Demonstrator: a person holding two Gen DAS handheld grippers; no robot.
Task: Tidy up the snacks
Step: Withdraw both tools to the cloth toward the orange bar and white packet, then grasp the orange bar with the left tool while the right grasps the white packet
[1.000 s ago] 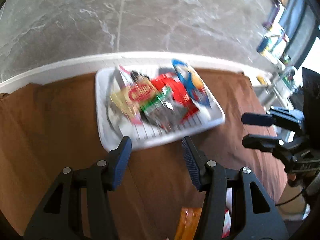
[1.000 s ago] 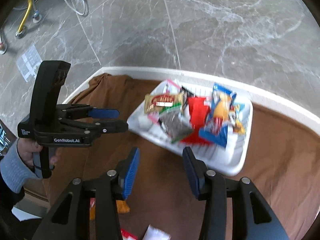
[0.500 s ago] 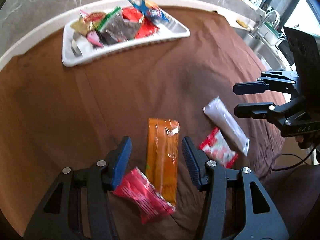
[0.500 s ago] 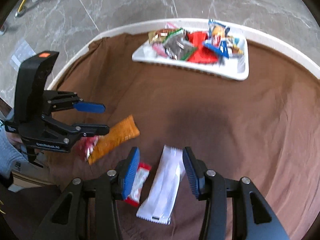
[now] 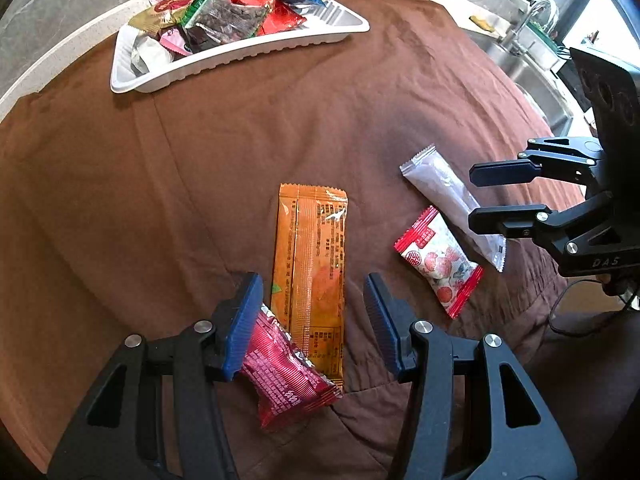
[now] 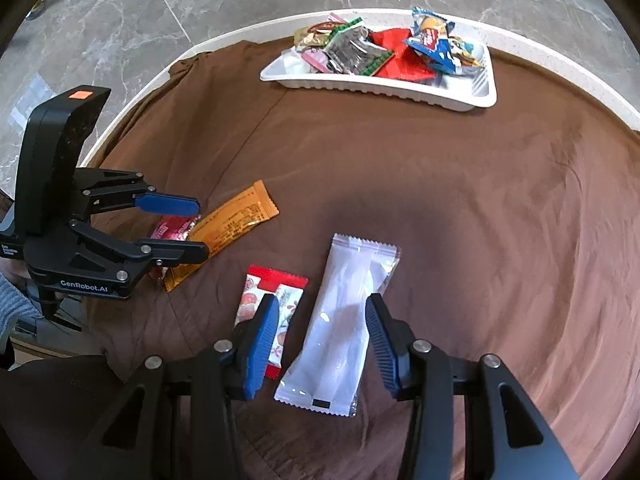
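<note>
Your right gripper (image 6: 318, 340), jaws apart and empty, straddles the long white plastic snack packet (image 6: 340, 324) at lower centre, lengthwise between them; left gripper (image 5: 314, 320) likewise parted over the long orange foil packet (image 5: 310, 264)

Left tongs (image 5: 314, 312) and right tongs (image 6: 320, 338) point downward, jaws apart

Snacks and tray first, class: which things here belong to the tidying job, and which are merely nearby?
Part of the job:
- white tray of snacks
- orange packet
- dark red packet
- red-and-white packet
- white packet

Just nearby:
- brown cloth
- sink
- marble floor
</note>
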